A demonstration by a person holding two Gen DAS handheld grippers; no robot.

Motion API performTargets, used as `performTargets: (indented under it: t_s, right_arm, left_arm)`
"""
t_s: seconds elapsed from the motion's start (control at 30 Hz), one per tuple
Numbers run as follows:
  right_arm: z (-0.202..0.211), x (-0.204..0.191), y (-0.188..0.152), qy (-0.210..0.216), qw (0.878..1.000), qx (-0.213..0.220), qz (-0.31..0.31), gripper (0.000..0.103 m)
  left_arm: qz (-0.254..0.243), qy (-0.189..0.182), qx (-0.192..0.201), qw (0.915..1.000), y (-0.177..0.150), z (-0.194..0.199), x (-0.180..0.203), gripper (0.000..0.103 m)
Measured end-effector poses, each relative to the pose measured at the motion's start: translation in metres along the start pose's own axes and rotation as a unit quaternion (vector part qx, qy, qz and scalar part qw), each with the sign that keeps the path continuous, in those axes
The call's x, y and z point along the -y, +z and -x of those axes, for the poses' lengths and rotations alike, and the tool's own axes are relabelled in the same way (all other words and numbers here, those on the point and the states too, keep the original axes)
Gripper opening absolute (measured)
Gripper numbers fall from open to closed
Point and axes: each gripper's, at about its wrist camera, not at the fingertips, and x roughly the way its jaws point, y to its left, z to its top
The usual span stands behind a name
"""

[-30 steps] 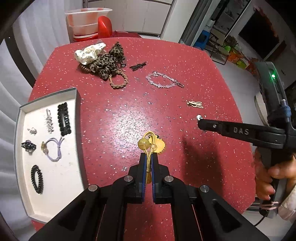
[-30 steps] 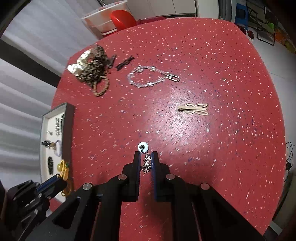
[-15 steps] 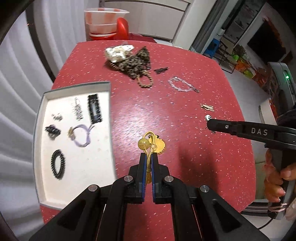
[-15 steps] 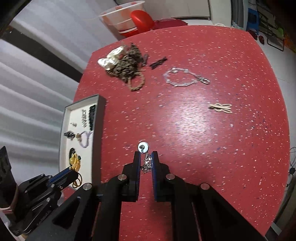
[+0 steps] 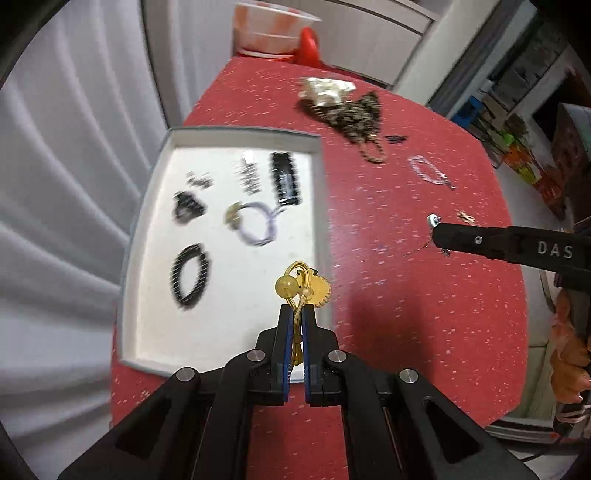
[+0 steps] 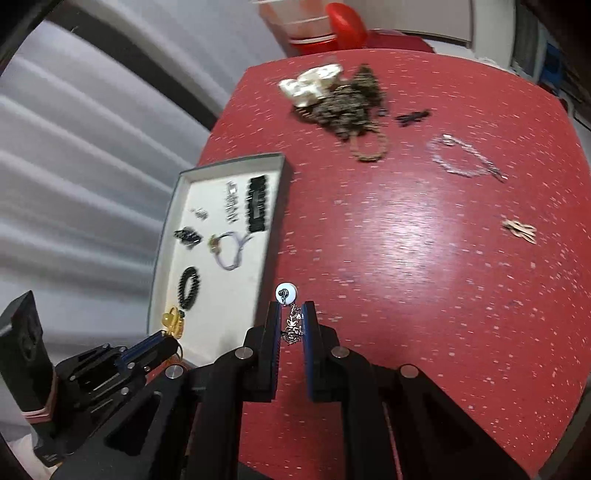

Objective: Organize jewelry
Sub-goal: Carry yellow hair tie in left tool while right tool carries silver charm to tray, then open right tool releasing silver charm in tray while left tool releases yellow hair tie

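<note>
My left gripper is shut on a yellow beaded hair tie and holds it over the near right edge of the grey-rimmed white tray. The tray holds a black bead bracelet, a purple hair tie, a black clip and small pieces. My right gripper is shut on a silver dangling earring with a white round back, above the red table just right of the tray. The left gripper also shows in the right wrist view.
On the red table lie a leopard scrunchie pile with a white one, a brown braided band, a black clip, a silver chain bracelet and a gold hairpin. A plastic tub stands beyond the far edge.
Both grippers have swung left toward the tray, each still holding its piece. The left gripper now hangs over the tray's edge instead of the bare table.
</note>
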Motion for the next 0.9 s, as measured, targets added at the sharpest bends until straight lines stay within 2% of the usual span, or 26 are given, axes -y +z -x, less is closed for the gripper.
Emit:
performTargets:
  t_s: [0.43, 0.9]
  right_arm:
    - [-0.050, -0.063, -0.009, 0.025, 0.997, -0.050, 0.056, 0.012]
    - [-0.108, -0.080, -0.008, 0.010, 0.993, -0.094, 0.068, 0.012]
  left_arm:
    - [0.060, 0.021, -0.037, 0.9973, -0.024, -0.028, -0.068, 0.006]
    - [0.068, 0.026, -0.057, 0.9958, -0.018, -0.069, -0.078, 0.006]
